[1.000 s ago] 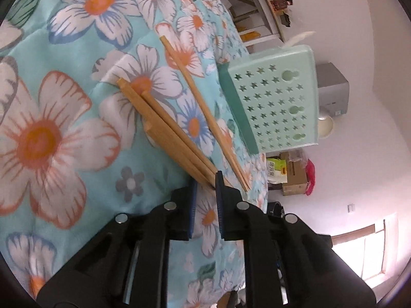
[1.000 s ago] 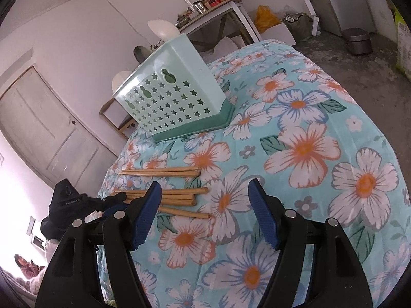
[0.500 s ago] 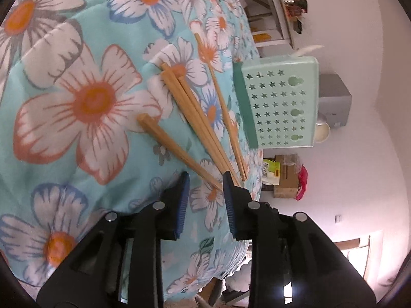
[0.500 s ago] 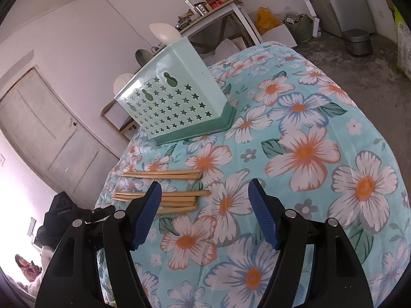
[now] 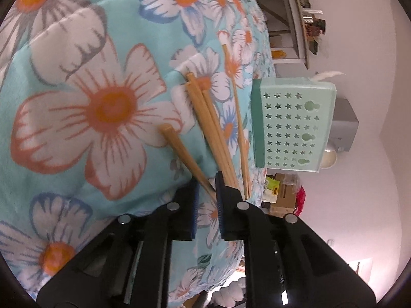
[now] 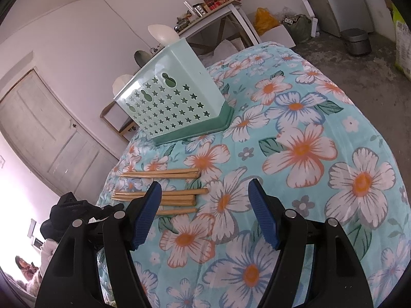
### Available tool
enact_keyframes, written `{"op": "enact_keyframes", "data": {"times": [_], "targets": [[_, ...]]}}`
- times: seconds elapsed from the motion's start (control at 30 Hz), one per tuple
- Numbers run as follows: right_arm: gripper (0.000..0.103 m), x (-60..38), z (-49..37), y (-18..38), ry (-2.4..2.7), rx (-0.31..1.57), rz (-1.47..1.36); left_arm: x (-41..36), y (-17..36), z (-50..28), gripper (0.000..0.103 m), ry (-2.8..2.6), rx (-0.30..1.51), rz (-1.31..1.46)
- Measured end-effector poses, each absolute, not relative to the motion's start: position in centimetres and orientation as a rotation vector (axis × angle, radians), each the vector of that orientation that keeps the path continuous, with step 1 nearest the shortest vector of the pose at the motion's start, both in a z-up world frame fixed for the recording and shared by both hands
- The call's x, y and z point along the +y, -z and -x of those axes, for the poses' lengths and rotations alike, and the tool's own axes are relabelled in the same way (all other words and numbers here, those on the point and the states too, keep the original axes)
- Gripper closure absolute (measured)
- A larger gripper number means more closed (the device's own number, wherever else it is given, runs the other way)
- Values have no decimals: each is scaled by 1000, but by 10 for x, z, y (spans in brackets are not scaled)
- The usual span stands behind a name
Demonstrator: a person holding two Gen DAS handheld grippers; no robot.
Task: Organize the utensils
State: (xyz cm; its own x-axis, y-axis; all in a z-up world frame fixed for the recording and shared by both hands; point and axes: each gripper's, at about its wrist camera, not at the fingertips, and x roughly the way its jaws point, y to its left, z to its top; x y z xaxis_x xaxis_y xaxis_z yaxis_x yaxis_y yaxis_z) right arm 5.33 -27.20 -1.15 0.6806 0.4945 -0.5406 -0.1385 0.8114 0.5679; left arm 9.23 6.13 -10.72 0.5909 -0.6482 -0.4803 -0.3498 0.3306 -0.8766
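Observation:
Several wooden chopsticks (image 5: 213,128) lie on a flowered turquoise cloth (image 5: 77,107). One chopstick (image 5: 185,154) lies apart from the bundle. Its thin end slants across the gap of my left gripper (image 5: 206,178) and touches both pads; the jaws are closing on it. A mint green utensil holder (image 5: 290,125) with star holes stands beyond the chopsticks. In the right wrist view the chopsticks (image 6: 164,195) lie in rows in front of the holder (image 6: 174,102). My right gripper (image 6: 204,187) hovers open over the cloth by their thick ends, with nothing between its fingers.
The cloth (image 6: 321,154) covers a rounded table that falls away at its edges. Behind stand a cluttered shelf table (image 6: 218,7), a pale door (image 6: 46,133), cardboard boxes (image 5: 280,195) and a grey bin (image 6: 357,41) on the floor.
One chopstick has come away from the bundle and now lies to its left. The left gripper rolled; its jaws widened, then narrowed around that chopstick's thin end. The right gripper has not moved.

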Motion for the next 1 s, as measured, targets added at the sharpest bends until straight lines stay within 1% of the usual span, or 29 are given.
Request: {"op": "enact_keyframes", "data": {"times": [0.27,0.37,0.5,0.53,0.7,1.0], "targets": [[35,-280,-51,7,-362,734,-548,56,98,-90,90,345,921,1129],[35,-279,-51,6,-363,735,-544,53,89,-88,89,373,899,1024],[41,-271,-54,3,-382,747,-525,52,78,-83,88,387,868,892],[44,-269,-55,2,-387,749,-520,54,77,-81,88,391,860,878],[54,-248,-61,-5,-429,762,-437,67,74,-73,88,412,819,829],[70,-161,-86,-25,-608,768,-96,74,78,-63,86,433,785,777]]}}
